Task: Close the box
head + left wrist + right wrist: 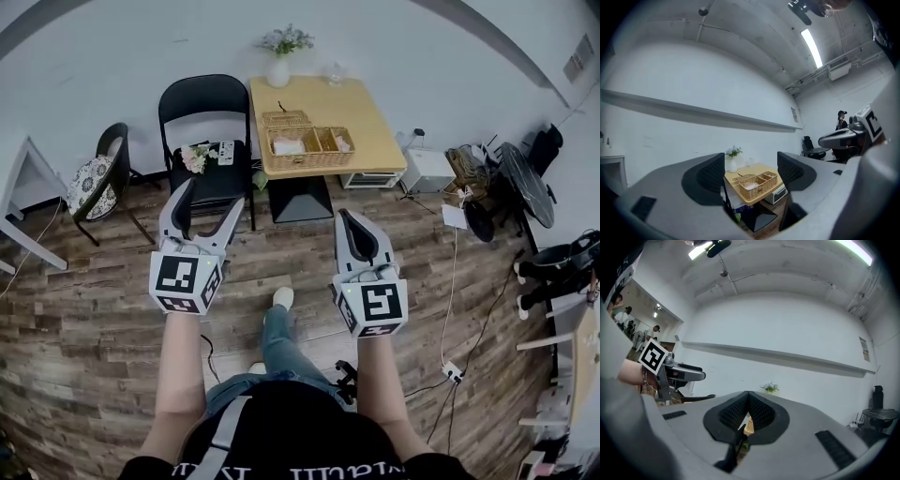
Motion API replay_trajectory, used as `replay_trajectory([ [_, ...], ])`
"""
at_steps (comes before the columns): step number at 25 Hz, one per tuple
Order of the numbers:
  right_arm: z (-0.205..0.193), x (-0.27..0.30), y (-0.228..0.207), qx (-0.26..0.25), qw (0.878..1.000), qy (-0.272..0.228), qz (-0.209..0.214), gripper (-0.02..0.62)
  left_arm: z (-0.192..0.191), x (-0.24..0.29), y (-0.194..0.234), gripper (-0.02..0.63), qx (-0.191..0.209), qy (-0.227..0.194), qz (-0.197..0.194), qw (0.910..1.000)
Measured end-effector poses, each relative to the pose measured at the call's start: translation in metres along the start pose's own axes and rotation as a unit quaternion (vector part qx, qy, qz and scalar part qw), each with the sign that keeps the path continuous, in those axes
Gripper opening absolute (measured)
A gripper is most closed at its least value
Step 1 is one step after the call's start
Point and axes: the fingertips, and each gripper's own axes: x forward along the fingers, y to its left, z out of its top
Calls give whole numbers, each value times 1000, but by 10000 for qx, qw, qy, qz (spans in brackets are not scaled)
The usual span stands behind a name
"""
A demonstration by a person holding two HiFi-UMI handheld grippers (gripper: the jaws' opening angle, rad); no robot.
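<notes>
The woven wicker box [307, 142], lid open, sits at the near edge of the light wooden tabletop [366, 108]. Well short of that tabletop, the left claw [212, 199] is spread apart and empty, while the right claw [348, 217] is pressed together on nothing.

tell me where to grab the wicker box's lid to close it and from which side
Probably the far free edge of the lid, the one toward the vase. It lies flat on the table behind the wicker box, apparently hinged at the box's back rim, so come over the box from above and swing it forward.
</notes>
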Motion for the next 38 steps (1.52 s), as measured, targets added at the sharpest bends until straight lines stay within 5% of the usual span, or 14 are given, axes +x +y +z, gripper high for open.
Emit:
replay_trajectory([
  [26,-63,259,-178,664,9974,268,-53,15,-63,296,70,336,-269,550,-11,9981],
  [38,-103,315,-215,738,9956,571,35,15,-110,367,81,336,-423,1029,8,9938],
])
